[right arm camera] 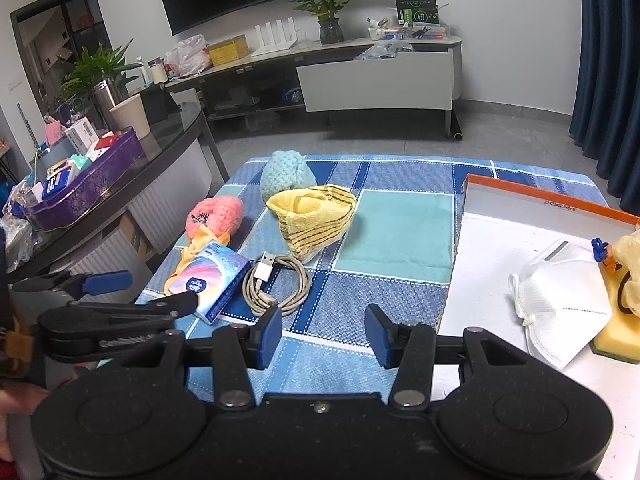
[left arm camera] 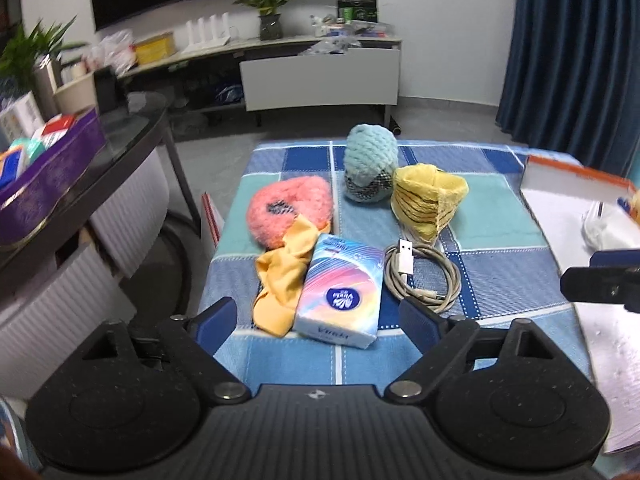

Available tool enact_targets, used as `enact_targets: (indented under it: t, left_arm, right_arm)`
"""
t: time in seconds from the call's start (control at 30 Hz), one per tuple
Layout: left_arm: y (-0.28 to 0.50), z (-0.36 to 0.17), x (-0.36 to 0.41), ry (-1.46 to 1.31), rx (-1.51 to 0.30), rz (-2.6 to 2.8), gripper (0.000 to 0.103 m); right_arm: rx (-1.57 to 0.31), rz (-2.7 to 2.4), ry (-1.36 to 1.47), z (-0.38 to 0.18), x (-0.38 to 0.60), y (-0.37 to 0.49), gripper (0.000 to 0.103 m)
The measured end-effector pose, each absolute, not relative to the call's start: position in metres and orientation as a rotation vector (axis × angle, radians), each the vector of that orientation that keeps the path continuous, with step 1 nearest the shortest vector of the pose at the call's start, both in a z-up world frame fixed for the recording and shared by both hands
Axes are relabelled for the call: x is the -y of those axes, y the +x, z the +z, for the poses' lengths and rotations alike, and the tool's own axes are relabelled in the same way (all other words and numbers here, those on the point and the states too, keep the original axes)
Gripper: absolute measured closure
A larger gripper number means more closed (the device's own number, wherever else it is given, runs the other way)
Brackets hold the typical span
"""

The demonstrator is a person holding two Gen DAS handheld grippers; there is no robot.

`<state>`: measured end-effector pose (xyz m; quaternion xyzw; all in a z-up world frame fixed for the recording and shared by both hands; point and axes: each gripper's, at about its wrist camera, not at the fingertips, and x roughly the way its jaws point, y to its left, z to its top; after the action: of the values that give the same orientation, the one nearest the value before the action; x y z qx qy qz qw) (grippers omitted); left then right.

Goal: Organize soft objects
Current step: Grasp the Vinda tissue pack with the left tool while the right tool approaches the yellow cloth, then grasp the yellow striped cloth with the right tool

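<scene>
- The left gripper (left arm camera: 320,316) is held released, fingers spread either side of a pastel tissue pack (left arm camera: 339,292).
- The right gripper (right arm camera: 323,336) is held released, empty.
- A fluffy pink plush ring (left arm camera: 289,210), a yellow striped folded towel (left arm camera: 428,200) and a teal knitted ball (left arm camera: 370,160) are laid on the blue checked cloth (left arm camera: 500,216).

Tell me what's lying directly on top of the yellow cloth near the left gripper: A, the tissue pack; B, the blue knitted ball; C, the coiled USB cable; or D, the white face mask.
A: the tissue pack overlaps the yellow cloth, while the cable lies beside the pack on the tablecloth.
</scene>
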<state>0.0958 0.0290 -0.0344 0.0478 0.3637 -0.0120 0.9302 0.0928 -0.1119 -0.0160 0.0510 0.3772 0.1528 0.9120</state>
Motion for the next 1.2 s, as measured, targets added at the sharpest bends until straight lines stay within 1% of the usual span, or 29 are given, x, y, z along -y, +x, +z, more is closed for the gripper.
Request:
enact_targets:
  t: [0.1, 0.13, 0.17, 0.3, 0.37, 0.4, 0.47, 0.57, 0.77, 0.8, 0.87, 0.9, 1.0, 1.2]
  left_arm:
    - [0.104, -0.042, -0.025, 0.122, -0.755, -0.042, 0.017]
    - [0.107, -0.044, -0.024, 0.131, -0.762, -0.047, 0.021]
    - [0.109, -0.047, -0.023, 0.146, -0.766, -0.046, 0.023]
    - [0.117, -0.055, -0.024, 0.171, -0.769, -0.054, 0.027]
    - [0.122, -0.058, -0.023, 0.171, -0.777, -0.067, 0.032]
    - [0.124, -0.059, -0.022, 0.182, -0.779, -0.065, 0.033]
    - [0.127, -0.061, -0.022, 0.195, -0.777, -0.065, 0.041]
    - [0.127, -0.061, -0.021, 0.183, -0.772, -0.078, 0.049]
    - [0.116, -0.048, -0.034, 0.027, -0.75, -0.109, 0.05]
    - [0.112, -0.045, -0.036, 0.011, -0.743, -0.102, 0.05]
    - [0.104, -0.038, -0.041, -0.018, -0.726, -0.098, 0.05]
    - [0.101, -0.035, -0.042, -0.03, -0.719, -0.097, 0.05]
    - [0.093, -0.03, -0.042, -0.044, -0.702, -0.097, 0.05]
    - [0.094, -0.027, -0.04, -0.086, -0.693, -0.093, 0.05]
  right_arm:
    - [-0.784, 0.311, 0.107, -0.019, 0.112, 0.096, 0.046]
    - [-0.787, 0.31, 0.106, -0.021, 0.112, 0.098, 0.046]
    - [-0.79, 0.31, 0.107, -0.022, 0.112, 0.099, 0.046]
    - [-0.8, 0.301, 0.113, -0.026, 0.114, 0.105, 0.046]
    - [-0.807, 0.296, 0.123, -0.029, 0.115, 0.11, 0.046]
    - [-0.81, 0.297, 0.129, -0.03, 0.116, 0.112, 0.046]
    - [-0.813, 0.299, 0.133, -0.031, 0.115, 0.116, 0.047]
    - [-0.82, 0.296, 0.127, -0.034, 0.114, 0.122, 0.045]
    - [-0.821, 0.303, 0.145, -0.035, 0.114, 0.135, 0.036]
    - [-0.821, 0.301, 0.155, -0.035, 0.114, 0.139, 0.032]
    - [-0.819, 0.314, 0.187, -0.035, 0.113, 0.147, 0.028]
    - [-0.82, 0.322, 0.207, -0.035, 0.113, 0.152, 0.025]
    - [-0.831, 0.34, 0.253, -0.036, 0.105, 0.172, 0.022]
    - [-0.83, 0.326, 0.206, -0.04, 0.072, 0.207, 0.021]
